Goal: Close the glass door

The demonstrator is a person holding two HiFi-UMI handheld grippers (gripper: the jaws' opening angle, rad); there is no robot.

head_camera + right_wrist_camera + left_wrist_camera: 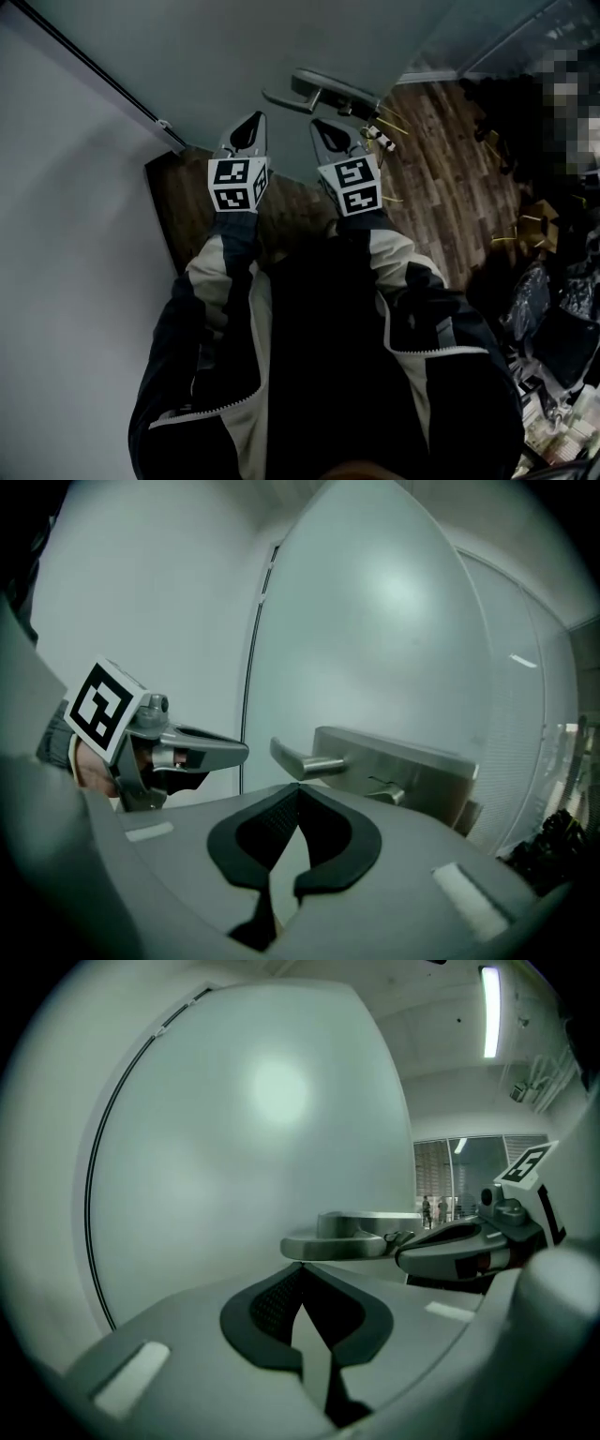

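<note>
The frosted glass door [234, 56] fills the top of the head view, with its metal lever handle [323, 92] on a steel plate near the door's edge. My left gripper [251, 122] and right gripper [324, 126] are side by side just below the handle, both shut and holding nothing. In the left gripper view the lever [342, 1241] runs across just past my left gripper [302, 1269], and the right gripper [459, 1246] is beside it. In the right gripper view my right gripper [298, 787] sits right under the lever's free end [302, 758]; whether it touches is unclear.
A white wall [66, 281] and a black frame strip [94, 70] border the door on the left. Wooden floor [450, 169] lies beyond the door's edge, with dark bags and clutter [553, 309] at the right. My jacket sleeves [225, 281] fill the lower middle.
</note>
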